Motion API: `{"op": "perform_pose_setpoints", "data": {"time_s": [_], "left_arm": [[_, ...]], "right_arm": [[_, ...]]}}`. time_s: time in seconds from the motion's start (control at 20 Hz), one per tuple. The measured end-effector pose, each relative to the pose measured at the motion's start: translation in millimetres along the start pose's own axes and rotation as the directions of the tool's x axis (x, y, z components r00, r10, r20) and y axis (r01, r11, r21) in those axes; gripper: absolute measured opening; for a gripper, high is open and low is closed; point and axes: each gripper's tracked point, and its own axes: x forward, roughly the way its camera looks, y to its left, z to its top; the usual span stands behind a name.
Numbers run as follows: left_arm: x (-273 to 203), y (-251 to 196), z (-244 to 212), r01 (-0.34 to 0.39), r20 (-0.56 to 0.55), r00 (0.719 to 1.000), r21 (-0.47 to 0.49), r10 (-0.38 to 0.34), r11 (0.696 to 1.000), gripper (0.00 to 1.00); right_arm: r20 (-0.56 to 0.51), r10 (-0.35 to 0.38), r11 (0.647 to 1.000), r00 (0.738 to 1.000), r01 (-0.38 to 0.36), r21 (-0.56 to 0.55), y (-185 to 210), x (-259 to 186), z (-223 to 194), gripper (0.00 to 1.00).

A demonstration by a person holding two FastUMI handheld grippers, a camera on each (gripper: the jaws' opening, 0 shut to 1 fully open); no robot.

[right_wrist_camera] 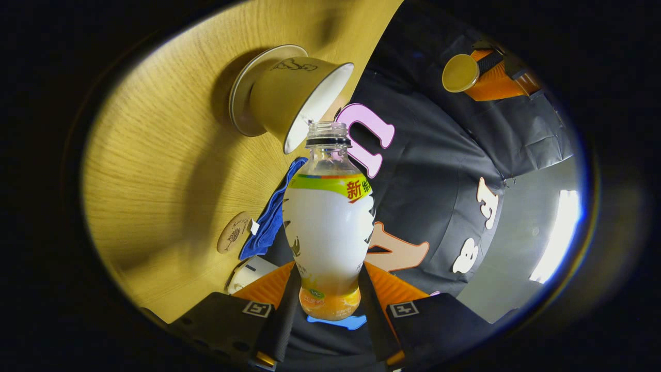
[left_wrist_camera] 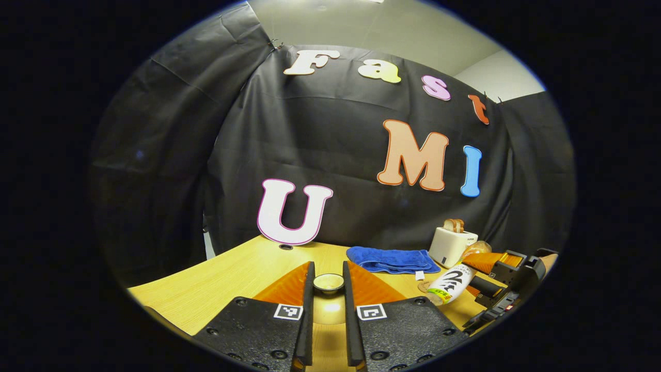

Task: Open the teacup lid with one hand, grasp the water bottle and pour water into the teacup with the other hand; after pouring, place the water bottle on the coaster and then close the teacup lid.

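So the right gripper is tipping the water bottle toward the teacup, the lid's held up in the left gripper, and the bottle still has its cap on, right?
Not quite: the water bottle has no cap. The right gripper view shows its bare open neck aimed at the teacup. The rest holds: the right gripper grips the tipped bottle, and the left gripper holds the lid up, as the left gripper view shows.

One bottle [right_wrist_camera: 328, 227], one teacup [right_wrist_camera: 292, 95], one lid [left_wrist_camera: 328, 282], one coaster [right_wrist_camera: 233, 232], one towel [left_wrist_camera: 392, 259], one toaster [left_wrist_camera: 452, 245]
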Motion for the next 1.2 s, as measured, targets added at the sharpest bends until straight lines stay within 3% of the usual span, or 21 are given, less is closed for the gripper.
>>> {"op": "perform_pose_setpoints", "data": {"time_s": [0.35,0.5,0.65,0.8,1.0,1.2], "left_arm": [[0.4,-0.1,0.2,0.000,0.003,1.000,0.003,0.000,1.000,0.23],[0.6,0.0,0.3,0.000,0.002,1.000,0.001,0.000,1.000,0.22],[1.0,0.7,-0.3,-0.001,0.000,1.000,-0.001,0.001,1.000,0.22],[1.2,0.7,-1.9,-0.003,-0.002,1.000,-0.003,0.003,1.000,0.23],[1.9,-0.6,-3.6,0.001,-0.006,1.000,-0.006,-0.001,1.000,0.23],[1.9,-0.1,-4.0,0.000,-0.009,1.000,-0.006,-0.001,1.000,0.23]], "right_arm": [[0.005,0.014,1.000,1.000,-0.014,0.028,4.2,-2.2,4.4,0.66],[-0.009,0.074,0.983,0.997,-0.071,0.170,24.3,-4.3,0.6,0.67],[-0.017,0.130,0.936,0.991,-0.117,0.331,44.4,-10.5,4.1,0.67],[-0.013,0.181,0.862,0.983,-0.152,0.484,50.5,-15.0,6.9,0.68],[0.022,0.259,0.699,0.966,-0.203,0.686,57.7,-11.9,11.1,0.68],[0.048,0.290,0.543,0.956,-0.206,0.814,64.8,-17.0,18.4,0.68]]}}
